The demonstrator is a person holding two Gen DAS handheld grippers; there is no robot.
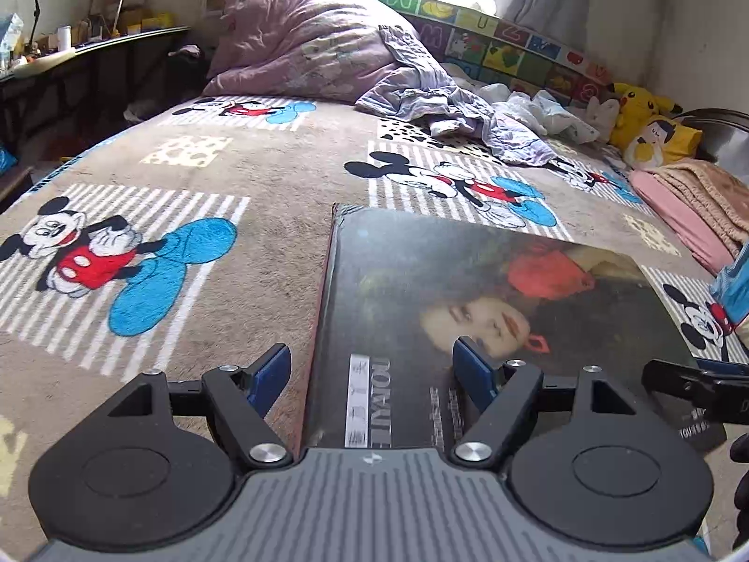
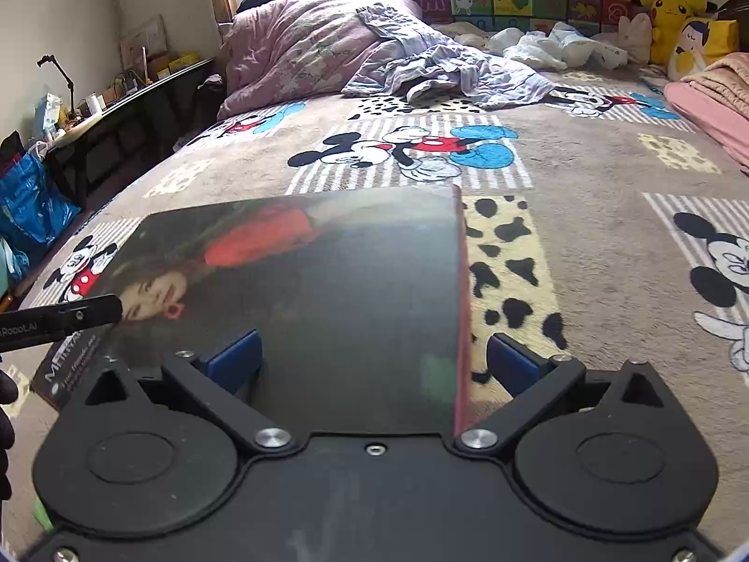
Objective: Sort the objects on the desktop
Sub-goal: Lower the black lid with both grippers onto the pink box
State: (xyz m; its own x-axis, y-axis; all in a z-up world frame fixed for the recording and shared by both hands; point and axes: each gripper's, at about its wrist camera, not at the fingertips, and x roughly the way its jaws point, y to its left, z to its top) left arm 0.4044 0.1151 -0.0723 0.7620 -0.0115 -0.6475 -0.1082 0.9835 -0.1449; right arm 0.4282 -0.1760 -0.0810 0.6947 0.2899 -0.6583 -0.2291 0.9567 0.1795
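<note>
Glossy and dark, a large book (image 1: pixel 491 309) is seen lying flat on the bed (image 1: pixel 262 178). Its red-edged left side is straddled by the left gripper (image 1: pixel 370 365), fingers spread without pressing. Its right edge is straddled likewise by the right gripper (image 2: pixel 374 356), fingers spread.

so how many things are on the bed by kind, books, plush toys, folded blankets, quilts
Glossy dark photo-cover book: 1
Yellow plush toys: 2, Pikachu and a yellow doll
Folded pink and tan blankets: 1 stack
Bunched pink quilt: 1
Total: 5
</note>
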